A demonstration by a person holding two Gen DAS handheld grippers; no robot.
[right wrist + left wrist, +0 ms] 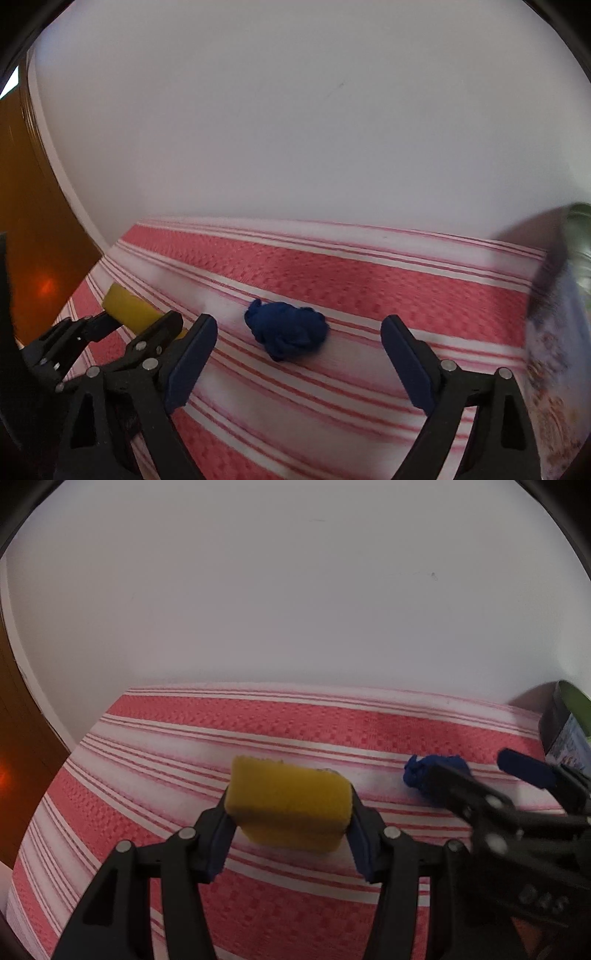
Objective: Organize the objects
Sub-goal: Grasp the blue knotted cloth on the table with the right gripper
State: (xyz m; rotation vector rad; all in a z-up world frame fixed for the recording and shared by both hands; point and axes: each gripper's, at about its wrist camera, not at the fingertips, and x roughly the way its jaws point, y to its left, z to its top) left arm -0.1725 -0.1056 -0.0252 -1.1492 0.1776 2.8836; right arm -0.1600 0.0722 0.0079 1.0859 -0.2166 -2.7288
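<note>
Left tool (290,808): clenched on a yellow sponge (290,801), both blue pads pressed against the block's short sides, the sponge lifted clear of the striped cloth beneath it. Right tool (299,343): released, its blue fingers (192,360) spread wide to either side of a crumpled blue cloth (287,329), touching neither it nor anything else that can be seen. Blue cloth: lying bunched on a white band of the red-and-white striped tablecloth (369,280) that covers the surface, just ahead of the right tool and to the right of the held sponge. Container: one dark-walled tub with a printed label (567,734) at the far right edge of the surface, against the plain white wall (295,590); cut off by the frame in both views and blurred in the right wrist view, so its contents cannot be made out. Left margin: a brown wooden panel (33,221), partly cropped.
</note>
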